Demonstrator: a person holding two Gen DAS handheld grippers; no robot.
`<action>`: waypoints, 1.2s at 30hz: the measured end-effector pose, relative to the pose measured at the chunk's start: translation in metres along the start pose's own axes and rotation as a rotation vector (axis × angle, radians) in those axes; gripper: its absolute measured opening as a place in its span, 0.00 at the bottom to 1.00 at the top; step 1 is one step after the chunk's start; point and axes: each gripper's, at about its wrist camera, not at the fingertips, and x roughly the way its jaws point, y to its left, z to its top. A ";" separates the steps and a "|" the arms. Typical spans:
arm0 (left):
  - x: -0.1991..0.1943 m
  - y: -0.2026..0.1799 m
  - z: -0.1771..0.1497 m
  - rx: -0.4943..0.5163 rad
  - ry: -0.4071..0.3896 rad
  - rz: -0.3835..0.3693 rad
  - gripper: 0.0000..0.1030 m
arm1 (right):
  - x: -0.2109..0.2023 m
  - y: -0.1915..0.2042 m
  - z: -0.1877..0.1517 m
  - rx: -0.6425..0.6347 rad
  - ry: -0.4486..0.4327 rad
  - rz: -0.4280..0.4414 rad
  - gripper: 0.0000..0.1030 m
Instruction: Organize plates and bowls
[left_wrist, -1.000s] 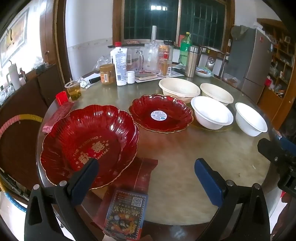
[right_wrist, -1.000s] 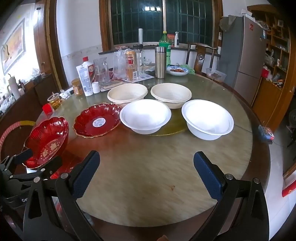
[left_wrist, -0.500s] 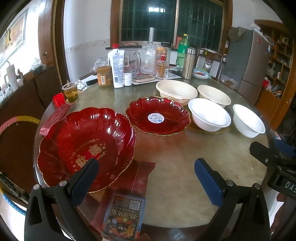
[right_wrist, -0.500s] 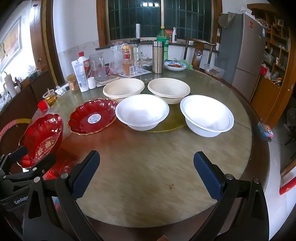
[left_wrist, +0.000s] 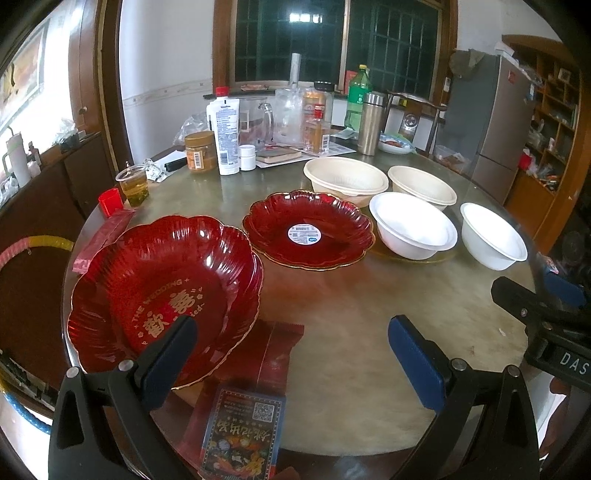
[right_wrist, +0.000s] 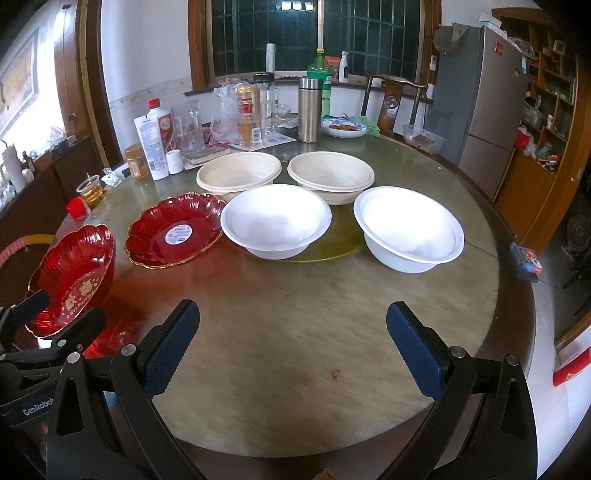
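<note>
Round and greenish, your worktop (right_wrist: 295, 314) carries everything the job needs, laid out singly so each piece can be taken by its rim. Nearest your left tool (left_wrist: 291, 347) sits the lettered red plate (left_wrist: 162, 295), partly over a red packet (left_wrist: 273, 350) at the near edge; the second red plate (left_wrist: 308, 230), with a sticker in its middle, lies just beyond. Two white bowls (right_wrist: 275, 221) stand to the right of that, one on a flat gold disc, and two cream bowls (right_wrist: 238, 173) sit behind them. Like sits beside like, which I judge invites nesting pair by pair. Both tools hover with jaws wide, holding nothing; your right tool (right_wrist: 291, 343) faces bare worktop short of the white bowls. Bottles, jars and a steel flask (right_wrist: 309, 109) crowd the far side, well apart from the dishes.
</note>
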 end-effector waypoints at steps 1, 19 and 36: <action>0.000 0.000 0.000 0.001 0.000 0.001 1.00 | 0.000 0.000 0.000 0.000 0.001 0.001 0.99; 0.002 0.000 0.001 0.002 0.005 -0.001 1.00 | 0.003 0.000 0.002 -0.005 0.005 -0.002 0.99; 0.008 -0.002 0.002 0.010 0.006 -0.016 1.00 | 0.009 -0.001 0.003 0.002 0.010 -0.002 0.99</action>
